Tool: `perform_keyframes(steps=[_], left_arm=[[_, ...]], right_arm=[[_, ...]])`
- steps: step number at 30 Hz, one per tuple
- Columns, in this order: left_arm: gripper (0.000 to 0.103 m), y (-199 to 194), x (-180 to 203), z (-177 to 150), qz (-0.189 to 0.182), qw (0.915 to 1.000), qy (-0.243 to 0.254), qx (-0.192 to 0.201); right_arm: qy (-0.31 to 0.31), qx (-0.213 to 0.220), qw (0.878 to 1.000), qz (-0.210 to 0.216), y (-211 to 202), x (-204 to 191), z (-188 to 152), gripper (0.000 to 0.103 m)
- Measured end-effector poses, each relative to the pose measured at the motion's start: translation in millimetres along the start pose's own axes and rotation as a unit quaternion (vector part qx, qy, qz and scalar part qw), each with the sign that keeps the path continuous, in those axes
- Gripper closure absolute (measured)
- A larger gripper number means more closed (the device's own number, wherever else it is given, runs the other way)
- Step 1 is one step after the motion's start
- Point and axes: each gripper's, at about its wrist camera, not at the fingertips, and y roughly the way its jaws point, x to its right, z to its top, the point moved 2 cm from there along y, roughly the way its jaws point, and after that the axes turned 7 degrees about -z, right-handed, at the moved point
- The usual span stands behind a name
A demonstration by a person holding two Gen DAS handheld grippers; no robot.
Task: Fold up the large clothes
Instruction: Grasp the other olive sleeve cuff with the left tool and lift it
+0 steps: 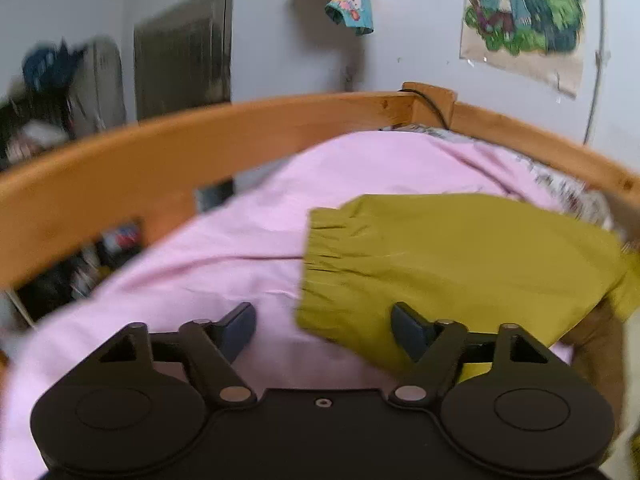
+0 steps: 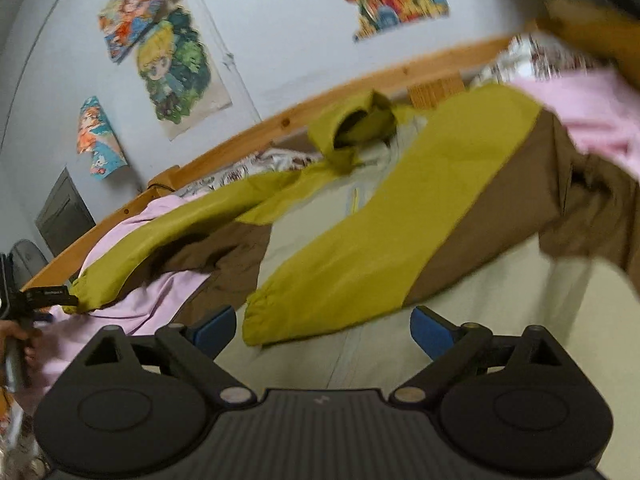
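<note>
An olive-green, brown and cream jacket (image 2: 400, 216) lies spread on a pink sheet (image 1: 200, 248) on the bed. In the right wrist view one green sleeve is folded across the cream body, its elastic cuff (image 2: 264, 316) just ahead of my open, empty right gripper (image 2: 324, 330). The other sleeve (image 2: 168, 232) stretches left to the left gripper (image 2: 44, 296), seen small at the frame edge. In the left wrist view that sleeve's cuff (image 1: 324, 256) lies between and just ahead of the fingers of my open left gripper (image 1: 324, 326), not pinched.
A wooden bed rail (image 1: 200, 148) runs around the far side; it also shows in the right wrist view (image 2: 280, 128). Cartoon posters (image 2: 176, 68) hang on the pale wall. A patterned blanket (image 2: 240, 172) lies along the rail. Cluttered items (image 1: 92, 260) sit below the rail.
</note>
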Motion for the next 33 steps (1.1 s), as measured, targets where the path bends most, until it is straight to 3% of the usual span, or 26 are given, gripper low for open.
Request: perform_keyframes(steps=[1, 2, 3, 5, 8, 9, 12, 15, 18, 20, 23, 26, 29, 31, 33], left_arm=[[0.047, 2, 3, -1, -0.013, 0.9999, -0.01, -0.002], [0.051, 3, 6, -2, -0.009, 0.9999, -0.014, 0.0], [0.069, 1, 11, -1, 0.012, 0.9998, -0.01, 0.012], [0.074, -4, 18, 1, 0.022, 0.9989, -0.001, 0.041], [0.085, -25, 33, 18, 0.005, 0.9942, 0.019, 0.106], [0.095, -36, 44, 27, -0.002, 0.9911, 0.035, 0.128], [0.096, -65, 79, 53, -0.038, 0.9768, 0.085, 0.193], [0.097, -100, 128, 73, -0.102, 0.9495, 0.148, 0.257], [0.097, -129, 176, 78, -0.175, 0.9231, 0.189, 0.286], [0.097, -151, 210, 68, -0.231, 0.897, 0.226, 0.302], [0.097, -181, 256, 34, -0.315, 0.8491, 0.284, 0.315], [0.097, -196, 294, -12, -0.402, 0.811, 0.313, 0.288], [0.096, -194, 328, -62, -0.473, 0.7821, 0.331, 0.235], [0.096, -181, 346, -95, -0.508, 0.7702, 0.335, 0.192], [0.095, -167, 362, -126, -0.529, 0.765, 0.34, 0.139]], right_arm=[[0.008, -0.008, 1.0, -0.002, 2, 3, -1, 0.006], [0.016, -0.013, 1.0, -0.004, 4, 6, -3, 0.006], [0.022, -0.016, 1.0, -0.005, 6, 7, -6, 0.006], [0.03, -0.021, 0.999, -0.009, 7, 11, -9, 0.006], [0.04, -0.019, 0.999, -0.011, 6, 16, -11, 0.006], [0.041, -0.016, 0.999, -0.012, 5, 17, -12, 0.006], [0.04, -0.007, 0.999, -0.011, 1, 18, -10, 0.006], [0.043, -0.001, 0.999, -0.012, -1, 18, -7, 0.006], [0.046, 0.004, 0.999, -0.014, -4, 19, -4, 0.006], [0.049, 0.01, 0.999, -0.016, -7, 21, -2, 0.006], [0.055, 0.026, 0.998, -0.024, -12, 27, 3, 0.006], [0.059, 0.051, 0.996, -0.045, -20, 38, 10, 0.006], [0.061, 0.076, 0.992, -0.08, -26, 54, 17, 0.006], [0.065, 0.093, 0.988, -0.109, -30, 69, 21, 0.006], [0.074, 0.105, 0.983, -0.132, -34, 85, 25, 0.006]])
